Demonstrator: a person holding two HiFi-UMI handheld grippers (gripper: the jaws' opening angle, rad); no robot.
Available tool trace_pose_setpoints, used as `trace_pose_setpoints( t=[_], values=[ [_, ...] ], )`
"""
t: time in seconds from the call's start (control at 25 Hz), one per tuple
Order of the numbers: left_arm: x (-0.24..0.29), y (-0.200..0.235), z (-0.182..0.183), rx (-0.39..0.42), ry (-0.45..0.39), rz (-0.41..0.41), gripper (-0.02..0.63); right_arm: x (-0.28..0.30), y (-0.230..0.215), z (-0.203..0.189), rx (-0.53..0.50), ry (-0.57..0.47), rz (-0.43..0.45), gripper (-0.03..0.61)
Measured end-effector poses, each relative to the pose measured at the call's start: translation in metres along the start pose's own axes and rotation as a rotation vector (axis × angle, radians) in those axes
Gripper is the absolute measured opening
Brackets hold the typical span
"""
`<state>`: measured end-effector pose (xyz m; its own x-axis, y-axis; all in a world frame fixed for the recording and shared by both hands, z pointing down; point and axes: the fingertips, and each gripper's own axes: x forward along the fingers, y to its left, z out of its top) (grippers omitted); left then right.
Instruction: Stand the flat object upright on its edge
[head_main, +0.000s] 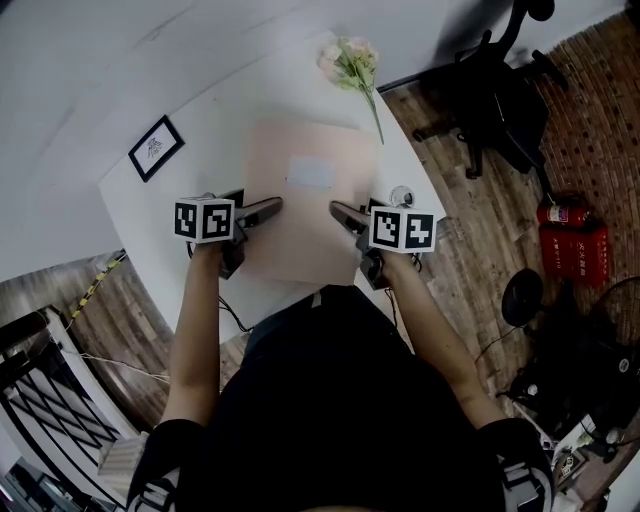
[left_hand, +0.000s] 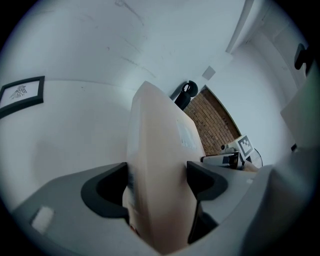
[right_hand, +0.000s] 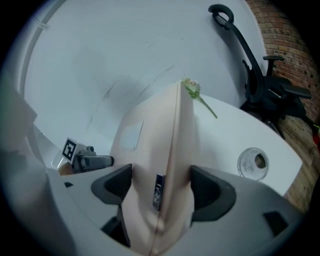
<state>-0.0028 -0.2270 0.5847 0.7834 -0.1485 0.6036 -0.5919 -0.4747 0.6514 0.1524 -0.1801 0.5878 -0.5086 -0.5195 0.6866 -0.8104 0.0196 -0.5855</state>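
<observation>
The flat object is a beige padded case (head_main: 300, 215) with a pale label (head_main: 310, 173), seen broad face up over the white table (head_main: 200, 165). My left gripper (head_main: 268, 209) is shut on its left edge and my right gripper (head_main: 343, 212) is shut on its right edge. In the left gripper view the case (left_hand: 160, 150) fills the gap between the dark pads (left_hand: 202, 177). In the right gripper view the case (right_hand: 160, 140) sits edge-on between the pads (right_hand: 210, 187), with a small dark tag showing on its seam. Whether its far edge touches the table I cannot tell.
A flower sprig (head_main: 352, 65) lies at the table's far edge. A black-framed picture (head_main: 156, 147) lies at the left, and a round glass piece (head_main: 401, 195) at the right edge. An office chair (head_main: 500, 90) and a red fire extinguisher (head_main: 565, 213) stand on the wood floor at right.
</observation>
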Motion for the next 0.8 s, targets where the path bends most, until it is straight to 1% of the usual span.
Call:
trace_pose_setpoints(
  t=[0.16,0.48,0.64,0.8],
  values=[
    [-0.011,-0.009,0.01,0.033,-0.059,0.024,0.38,-0.012,0.01,0.016,-0.058,-0.036,0.01,0.357],
    [-0.034,-0.031,0.034,0.131,-0.185,0.074,0.38,-0.027,0.029,0.045,-0.181,-0.095,0.038,0.357],
    [-0.044,-0.039,0.039,0.19,-0.242,0.109,0.38,-0.033,0.042,0.057,-0.273,-0.13,0.069,0.357],
    [-0.05,-0.046,0.044,0.239,-0.285,0.143,0.38,-0.039,0.05,0.066,-0.372,-0.169,0.066,0.357]
  ],
)
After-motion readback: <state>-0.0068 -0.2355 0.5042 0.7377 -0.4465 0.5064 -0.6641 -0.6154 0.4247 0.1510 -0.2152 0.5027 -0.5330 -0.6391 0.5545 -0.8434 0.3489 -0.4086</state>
